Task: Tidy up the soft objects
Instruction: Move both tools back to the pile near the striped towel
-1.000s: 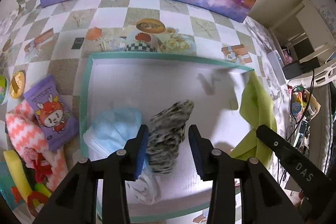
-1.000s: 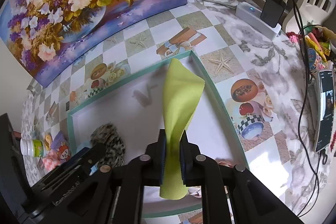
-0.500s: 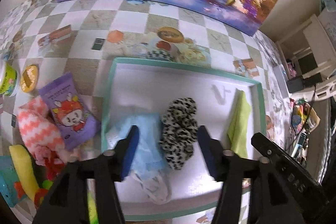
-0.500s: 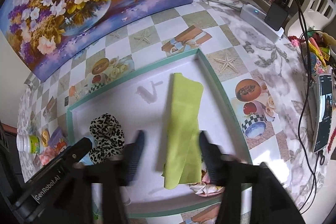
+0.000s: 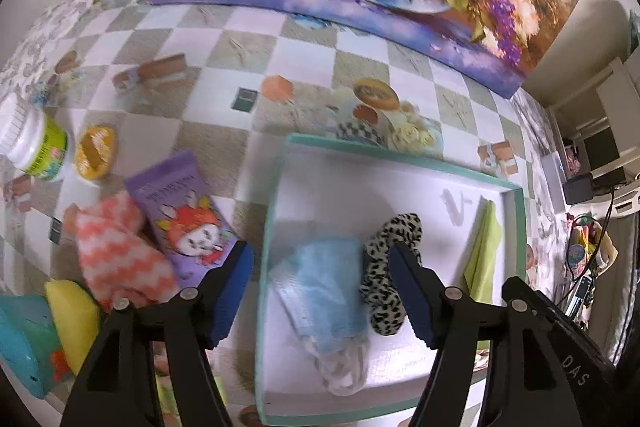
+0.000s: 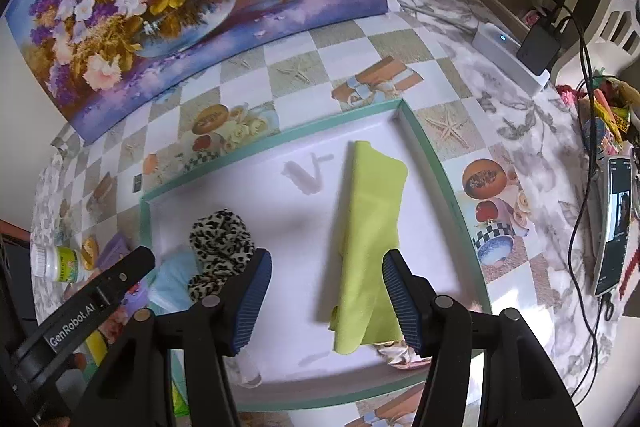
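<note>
Both hand-held grippers stand apart and empty over the tray (image 6: 436, 163): the left hand-held gripper (image 5: 322, 291) has just been opening, with the mask (image 5: 324, 279) lying below the gap between its pads and nothing pressed; the right hand-held gripper (image 6: 326, 299) has let its jaws out too, and the green cloth (image 6: 370, 227) lies flat below them, untouched. Inside the tray the mask sits at the left end, the scrunchie (image 5: 390, 267) just beside it and touching, the cloth near the right wall. Outside the tray's left wall, on the bench (image 5: 360, 39), wait the zigzag cloth (image 5: 120, 259), partly under the purple packet (image 5: 180, 211), and a yellow piece (image 5: 74, 319) just beyond it. The step in hand looks like the release and withdrawal. To do it well, lift each gripper straight up so no pad drags fabric along, then take the left one over the wall toward the zigzag cloth, gripping soft cloth only and leaving the packet behind.
</note>
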Available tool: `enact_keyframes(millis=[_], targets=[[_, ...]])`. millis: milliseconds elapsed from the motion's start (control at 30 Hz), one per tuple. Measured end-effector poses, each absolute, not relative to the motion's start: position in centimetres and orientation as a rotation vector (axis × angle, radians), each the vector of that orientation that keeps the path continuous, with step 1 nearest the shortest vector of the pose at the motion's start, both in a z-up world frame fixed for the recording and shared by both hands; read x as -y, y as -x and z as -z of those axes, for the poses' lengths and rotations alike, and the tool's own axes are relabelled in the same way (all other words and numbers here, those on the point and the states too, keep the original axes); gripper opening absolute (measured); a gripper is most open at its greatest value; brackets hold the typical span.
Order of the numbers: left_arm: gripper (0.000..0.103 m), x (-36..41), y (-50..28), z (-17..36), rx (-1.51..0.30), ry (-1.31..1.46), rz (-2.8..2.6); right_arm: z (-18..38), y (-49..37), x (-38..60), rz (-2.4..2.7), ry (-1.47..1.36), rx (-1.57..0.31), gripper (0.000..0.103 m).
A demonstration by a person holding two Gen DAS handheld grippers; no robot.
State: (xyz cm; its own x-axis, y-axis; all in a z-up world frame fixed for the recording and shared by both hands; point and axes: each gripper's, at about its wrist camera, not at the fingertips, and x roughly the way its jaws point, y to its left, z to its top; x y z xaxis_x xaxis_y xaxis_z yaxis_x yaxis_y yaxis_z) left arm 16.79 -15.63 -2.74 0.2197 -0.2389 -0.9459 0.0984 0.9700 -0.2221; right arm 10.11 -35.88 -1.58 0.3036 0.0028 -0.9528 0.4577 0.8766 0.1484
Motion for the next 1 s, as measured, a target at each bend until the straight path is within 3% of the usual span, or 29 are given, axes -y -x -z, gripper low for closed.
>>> enact_keyframes(millis=[167,300,700,1000], targets=[[0.071,13.1,-17.1,0.9,-1.289,0.099,0.209,0.4,-10.3,34.9,0.306,-0.417,-1.218,0.062],[0.078,10.3,-17.4,-0.4,-1.264,0.128,0.185,-0.5,-10.4,33.8,0.290,-0.406,-1.204,0.062],[0.078,1.7,-16.9,-4.0,-1.160,0.154,0.019,-0.9,-11.9,28.1,0.172,-0.387,-1.202,0.062],[0.078,-4.3,-16.5,-3.1,-1.189,0.225,-0.057,0.4,-13.1,21.3,0.043,-0.329,-1.244,0.062]])
